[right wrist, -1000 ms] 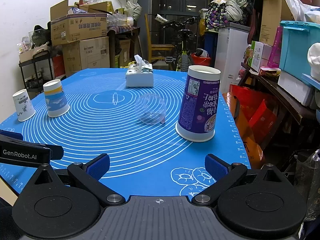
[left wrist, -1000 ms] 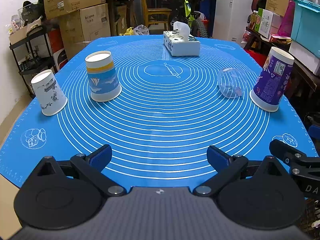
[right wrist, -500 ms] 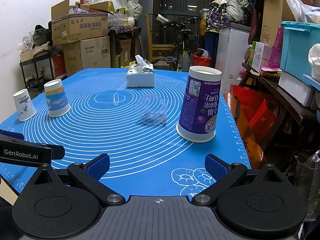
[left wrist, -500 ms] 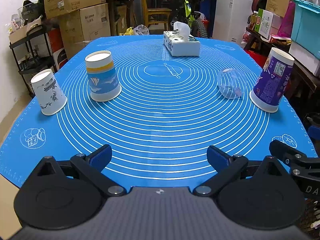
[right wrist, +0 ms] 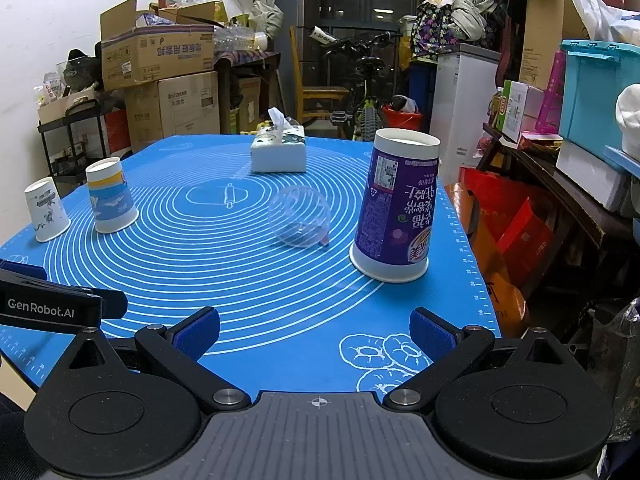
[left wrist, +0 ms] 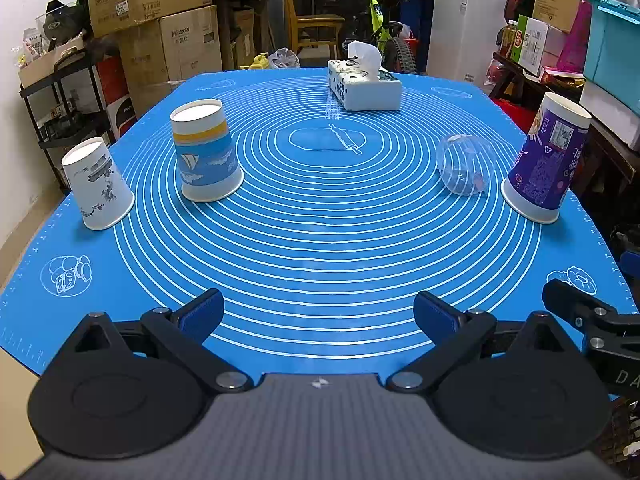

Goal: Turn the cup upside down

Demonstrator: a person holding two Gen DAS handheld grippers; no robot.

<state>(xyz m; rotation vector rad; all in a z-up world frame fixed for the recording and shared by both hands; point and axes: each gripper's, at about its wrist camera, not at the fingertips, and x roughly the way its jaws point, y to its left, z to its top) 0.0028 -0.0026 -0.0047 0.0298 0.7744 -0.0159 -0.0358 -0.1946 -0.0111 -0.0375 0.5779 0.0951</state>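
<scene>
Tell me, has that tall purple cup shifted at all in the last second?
No. In the right wrist view the purple cup stands mouth-down on the same rings of the blue mat, beside the clear cup, as before.

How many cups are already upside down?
Three paper cups stand upside down: the white cup, the striped cup and the purple cup. The clear cup lies on its side, so it looks left to do. Nothing is in hand: the left gripper and right gripper are open and empty.
</scene>
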